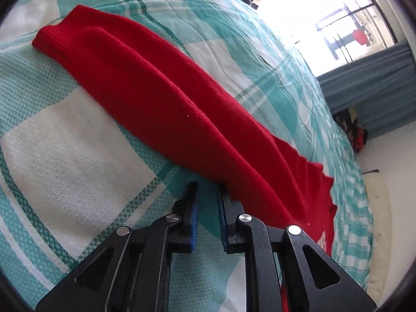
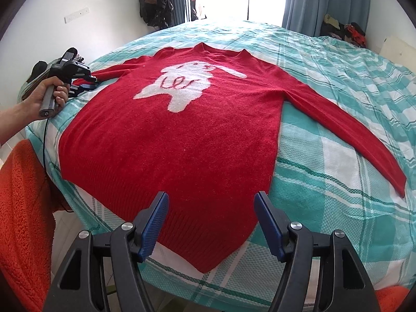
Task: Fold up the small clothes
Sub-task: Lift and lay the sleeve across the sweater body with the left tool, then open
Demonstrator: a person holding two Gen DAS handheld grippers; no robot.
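My left gripper (image 1: 208, 189) is pinched narrow and empty beside the soft, floppy red knitted sweater's (image 2: 182, 135) sleeve (image 1: 156, 96), my right gripper (image 2: 211, 205) wide; I'd grip the cuff.

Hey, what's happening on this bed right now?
A person is folding a red knit sweater with a white animal design, spread flat on a teal-and-white checked bedspread. The left tool, nearly shut, sits at the edge of one sleeve without clearly pinching it. The right tool hovers open over the hem.
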